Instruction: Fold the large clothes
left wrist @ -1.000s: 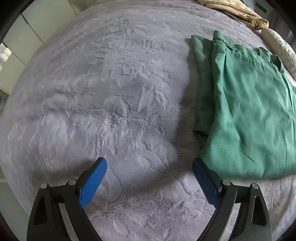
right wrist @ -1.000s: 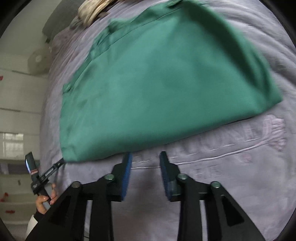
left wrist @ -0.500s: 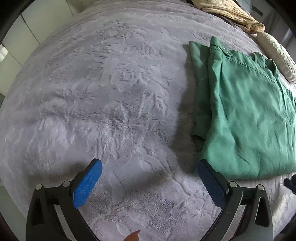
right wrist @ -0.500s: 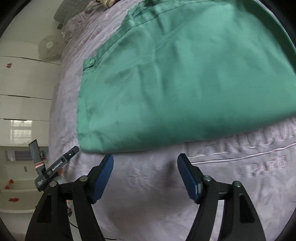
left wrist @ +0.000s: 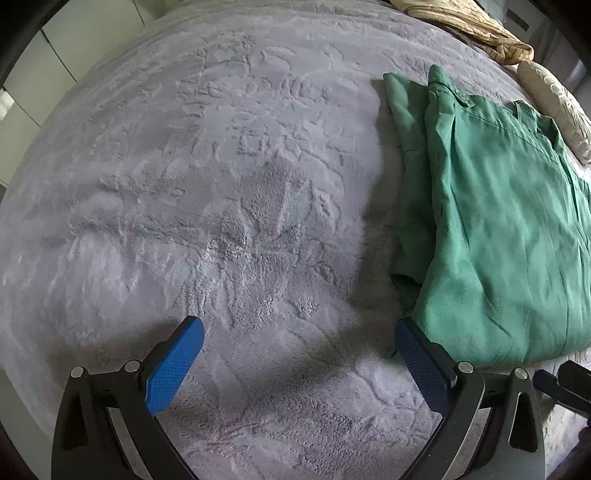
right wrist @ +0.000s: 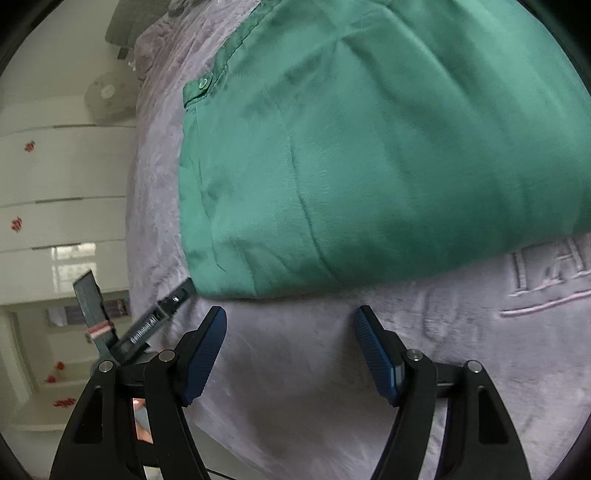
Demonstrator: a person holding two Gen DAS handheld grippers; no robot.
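A green garment [left wrist: 498,229] lies folded flat on the grey plush bed cover [left wrist: 221,184], at the right of the left wrist view. My left gripper [left wrist: 297,326] is wide open over bare cover with nothing between its blue pads. Its right finger [left wrist: 417,354] sits just beside the garment's near left corner. In the right wrist view the garment [right wrist: 369,147] fills the upper part. My right gripper [right wrist: 291,315] stands open and empty just short of the garment's near folded edge. The left gripper's finger [right wrist: 162,314] reaches that same corner from the left.
A crumpled beige cloth [left wrist: 472,29] and a pale pillow [left wrist: 554,107] lie at the far side of the bed. Raised lettering [right wrist: 546,273] marks the cover to the right. White cabinets [right wrist: 55,166] and a fan [right wrist: 109,94] stand beyond the bed's edge.
My right gripper has opened wider and slid along the garment's near edge toward its left corner, closer to the cloth. The left gripper opened a little and stayed almost in place.
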